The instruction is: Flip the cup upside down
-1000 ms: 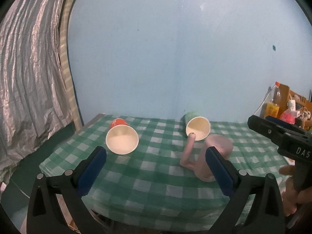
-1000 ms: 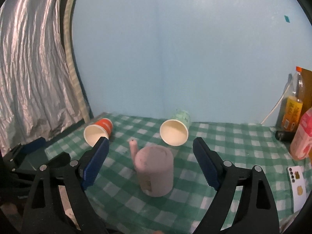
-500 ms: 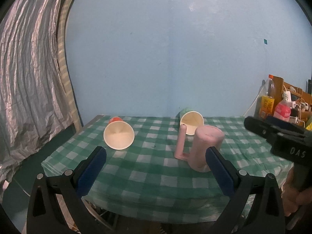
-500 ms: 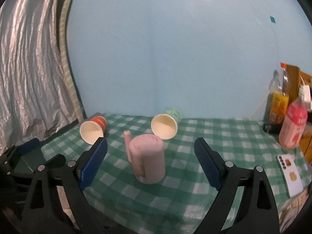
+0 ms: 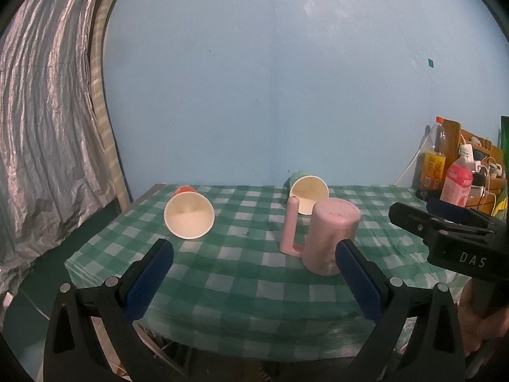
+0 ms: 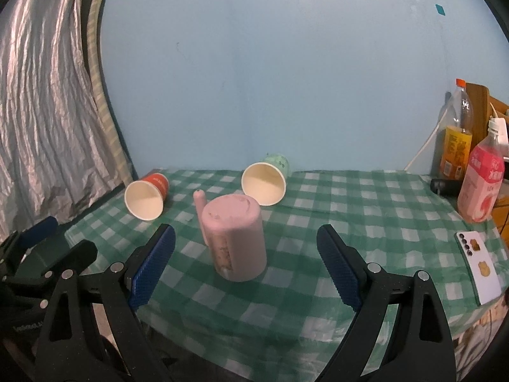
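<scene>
Pink cup stands mouth-down on the checked tablecloth, base up, long axis vertical, handle toward the left. We judge the flip done for this cup.

It lies straight ahead of our right gripper, centred between its fingers, and ahead-right of our left gripper, close by that one's right pad. Right hand is the nearer and better lined up. Both claws are spread wide, holding nothing.

Behind the pink cup: green paper cup on its side, mouth toward us, just beyond it. Orange paper cup also on its side, further left, well apart (either could be next to turn over; the task does not say).

Right edge: pink bottle, orange-labelled bottle, phone. Nothing stands between claws and cups
</scene>
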### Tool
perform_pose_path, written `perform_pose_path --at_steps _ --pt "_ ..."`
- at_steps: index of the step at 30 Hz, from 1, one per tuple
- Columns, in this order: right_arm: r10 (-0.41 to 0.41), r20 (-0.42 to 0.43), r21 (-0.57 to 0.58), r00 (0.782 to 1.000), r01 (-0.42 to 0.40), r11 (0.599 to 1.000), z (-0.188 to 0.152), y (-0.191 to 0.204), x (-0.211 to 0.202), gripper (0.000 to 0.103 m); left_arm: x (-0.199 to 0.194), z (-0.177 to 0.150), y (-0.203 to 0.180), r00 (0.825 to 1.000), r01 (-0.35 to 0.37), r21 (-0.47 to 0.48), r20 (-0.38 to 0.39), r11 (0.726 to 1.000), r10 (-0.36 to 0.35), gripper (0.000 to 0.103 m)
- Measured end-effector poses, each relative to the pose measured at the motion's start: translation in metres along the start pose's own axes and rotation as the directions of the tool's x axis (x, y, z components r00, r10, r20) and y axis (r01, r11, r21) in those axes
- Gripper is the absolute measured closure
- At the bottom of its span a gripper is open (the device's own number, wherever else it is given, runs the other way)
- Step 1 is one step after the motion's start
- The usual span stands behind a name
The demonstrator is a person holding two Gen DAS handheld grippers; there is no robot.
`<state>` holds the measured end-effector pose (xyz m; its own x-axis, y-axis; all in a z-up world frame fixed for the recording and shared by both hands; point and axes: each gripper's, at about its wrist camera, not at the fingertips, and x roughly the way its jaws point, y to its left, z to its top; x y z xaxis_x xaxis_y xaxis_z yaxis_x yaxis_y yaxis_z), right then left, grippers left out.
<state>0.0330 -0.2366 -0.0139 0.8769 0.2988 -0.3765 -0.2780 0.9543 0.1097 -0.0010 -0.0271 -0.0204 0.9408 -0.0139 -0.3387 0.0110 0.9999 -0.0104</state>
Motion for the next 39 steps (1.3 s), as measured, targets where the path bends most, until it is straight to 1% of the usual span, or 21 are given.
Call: perform_pose_path --at_steps 5,19,36,39 --pt "-0.004 -0.008 0.003 1.000 0.004 1.000 0.0000 0.0004 0.0012 0.013 -0.0005 -0.0006 0.0002 1.000 -0.004 -0.004 0.000 1.000 0.004 0.000" --pt "0.004 -0.022 0.003 1.000 -0.004 1.000 -0.0001 0.0003 0.0030 0.013 0.0016 -0.0027 0.0013 0.999 -0.049 -0.007 -0.020 0.999 0.049 0.000" --pt "0.005 -0.030 0.001 1.000 -0.005 1.000 0.0003 0.0010 0.0039 0.013 -0.0017 0.0002 0.0012 0.998 -0.063 -0.019 -0.008 0.998 0.063 0.000" --pt "0.005 -0.037 -0.001 0.999 -0.005 1.000 -0.0009 0.0012 0.0046 0.013 -0.0001 0.0002 0.0025 0.998 -0.064 -0.025 -0.018 0.998 0.063 0.000"
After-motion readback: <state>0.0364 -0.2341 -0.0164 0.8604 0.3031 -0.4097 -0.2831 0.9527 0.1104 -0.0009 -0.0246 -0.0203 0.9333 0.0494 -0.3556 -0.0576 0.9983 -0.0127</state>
